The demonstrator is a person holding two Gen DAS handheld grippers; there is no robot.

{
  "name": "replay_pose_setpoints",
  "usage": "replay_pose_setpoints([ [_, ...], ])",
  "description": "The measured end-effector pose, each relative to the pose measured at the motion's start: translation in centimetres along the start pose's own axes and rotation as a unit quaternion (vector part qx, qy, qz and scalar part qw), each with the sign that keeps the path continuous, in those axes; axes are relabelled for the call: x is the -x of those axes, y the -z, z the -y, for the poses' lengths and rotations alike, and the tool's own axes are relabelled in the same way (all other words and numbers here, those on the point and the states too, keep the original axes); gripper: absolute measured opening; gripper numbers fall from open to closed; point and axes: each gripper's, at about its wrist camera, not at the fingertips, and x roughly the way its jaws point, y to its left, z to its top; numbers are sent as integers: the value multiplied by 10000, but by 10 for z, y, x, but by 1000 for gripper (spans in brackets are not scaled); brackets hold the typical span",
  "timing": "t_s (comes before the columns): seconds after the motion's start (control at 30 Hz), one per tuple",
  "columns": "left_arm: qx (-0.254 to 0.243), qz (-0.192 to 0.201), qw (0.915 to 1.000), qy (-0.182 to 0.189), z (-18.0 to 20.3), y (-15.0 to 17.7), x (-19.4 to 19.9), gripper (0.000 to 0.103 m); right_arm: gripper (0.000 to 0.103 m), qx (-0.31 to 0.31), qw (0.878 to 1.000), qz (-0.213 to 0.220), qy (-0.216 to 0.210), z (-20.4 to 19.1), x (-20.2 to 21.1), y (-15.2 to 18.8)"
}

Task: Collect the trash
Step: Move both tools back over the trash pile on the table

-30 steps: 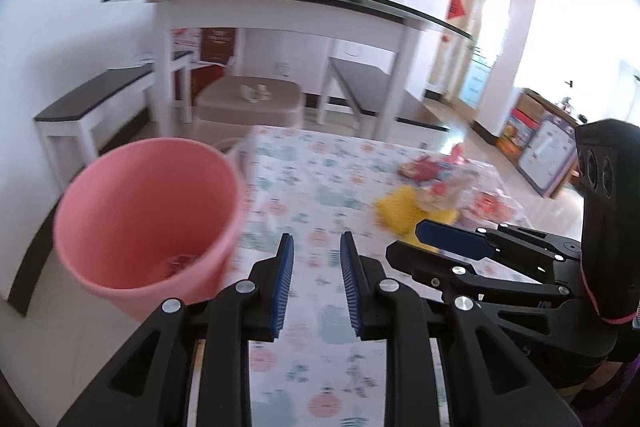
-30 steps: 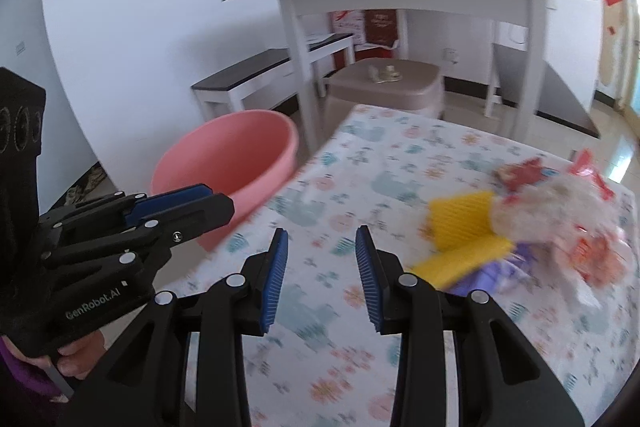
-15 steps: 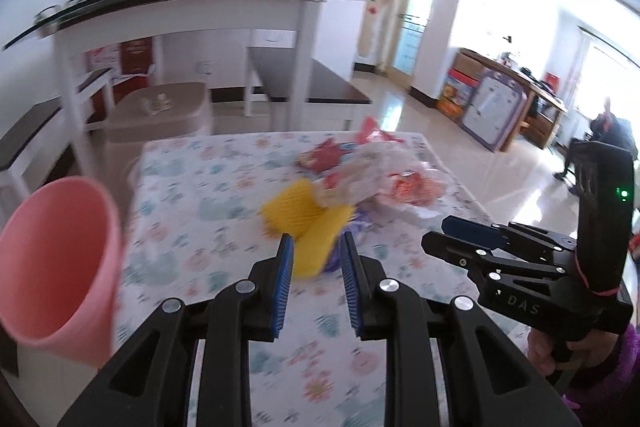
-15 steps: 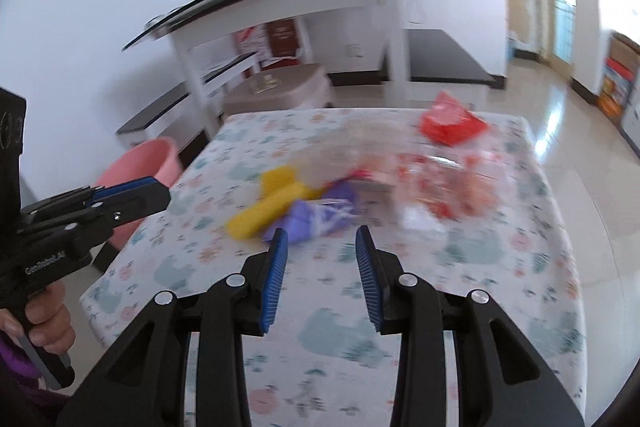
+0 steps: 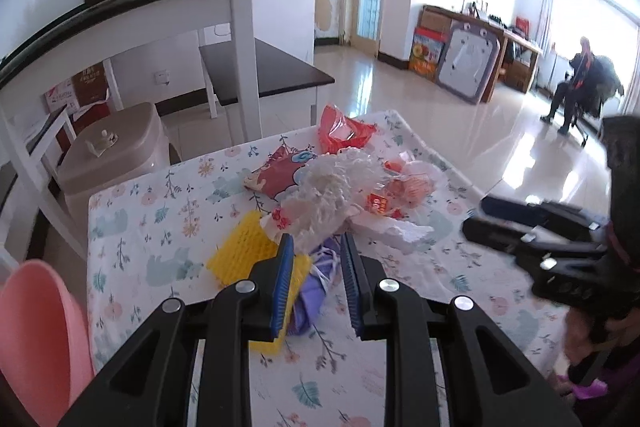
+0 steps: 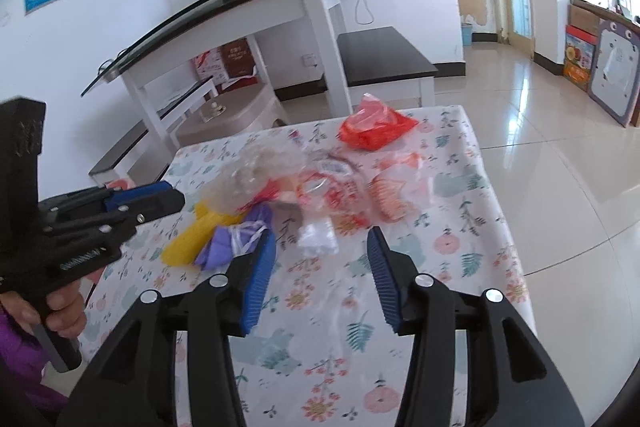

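I hold one gripper in each hand above the table (image 5: 132, 227) with the flower-pattern cloth. In the left wrist view, my left gripper (image 5: 316, 279) is in the lower middle of the frame, and its jaws stand a little apart with nothing pressed between the blue pads; behind them I see the trash on the cloth, but the pads do not touch it. The trash lies in a heap at the centre of the frame: a yellow foam net (image 5: 244, 255) at the left of the heap, a purple bag (image 5: 312, 291) just beside it, a white crumpled net (image 5: 336, 187) above them, a red snack wrapper (image 5: 276, 175) behind, and a red plastic bag (image 5: 340, 131) near the far edge of the table. The pink bucket (image 5: 36, 339) is in the lower left corner of this frame, beside the table and well apart from the heap. In the right wrist view, my right gripper (image 6: 322, 275) is in the lower middle and its jaws are opening, wide apart, with nothing between them; only the cloth is seen in the gap. A piece of clear plastic (image 6: 320, 235) lies just above the gap. My left hand (image 6: 60, 311) with its gripper shows at the left side of that frame.
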Motion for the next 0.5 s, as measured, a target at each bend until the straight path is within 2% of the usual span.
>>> replay_pose_setpoints([
  [0.33,-611,-485,9969,-69,-4,-14,-46,23,49,-259,9994,-80,208,27,-13,-16],
  [0.5,-639,-546,9964,149,-4,-12,-55,23,49,-300,9990,-223,226,34,-27,-22],
])
